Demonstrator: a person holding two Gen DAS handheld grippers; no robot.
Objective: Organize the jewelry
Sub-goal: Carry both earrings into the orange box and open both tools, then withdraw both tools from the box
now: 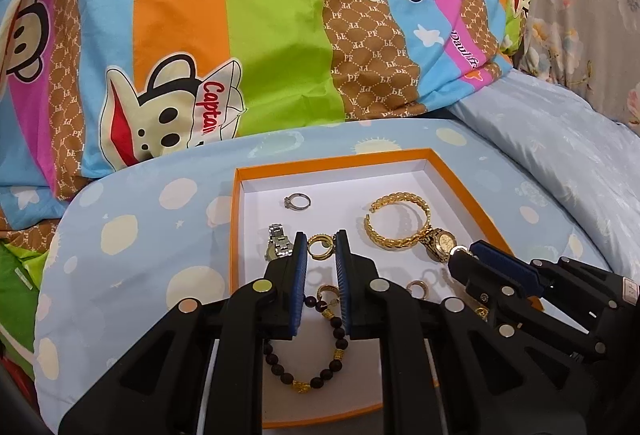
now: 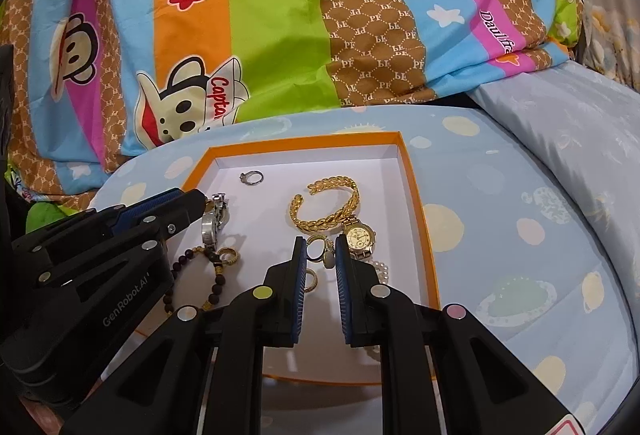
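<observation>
Orange-rimmed tray point(image 1: 434, 159) with a white floor sits on a blue spotted cushion point(image 1: 132, 235) on the bed, striped monkey-print pillow point(image 1: 272, 35) behind it. All jewelry lies flat inside the tray. Silver ring point(image 1: 297, 201) near the far left corner. Gold braided cuff point(image 1: 396, 221) mid-right, its gap facing the far left. Gold watch point(image 2: 360, 237) just beside the cuff, its band running toward the near edge. Silver watch point(image 2: 214, 221) on the left, long axis near to far. Dark bead bracelet point(image 1: 316, 351) at the near left, looped. Gold hoop ring point(image 1: 321, 245) framed between the left gripper point(image 1: 321, 247) tips — jaws narrowly apart, whether they touch it I cannot tell. Right gripper point(image 2: 321, 249) over the small rings beside the gold watch — jaws slightly apart, holding nothing.
</observation>
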